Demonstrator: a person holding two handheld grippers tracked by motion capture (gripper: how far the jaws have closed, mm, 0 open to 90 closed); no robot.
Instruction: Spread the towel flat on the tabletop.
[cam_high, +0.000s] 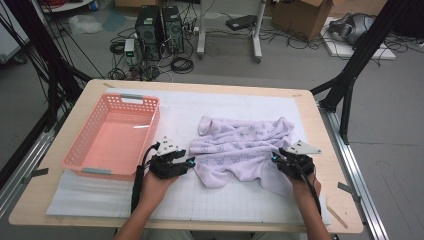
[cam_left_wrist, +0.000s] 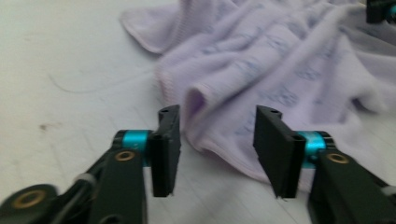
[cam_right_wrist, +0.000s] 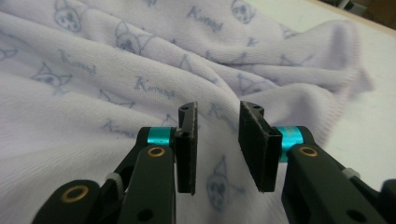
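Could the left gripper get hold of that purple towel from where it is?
Probably yes. The left gripper has its jaws apart right at the towel edge, with a fold of cloth just ahead between them and nothing in the way.

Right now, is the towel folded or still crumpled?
Crumpled. The lilac towel lies bunched on the mat in loose ridges with uneven edges, beside the pink basket, not in it.
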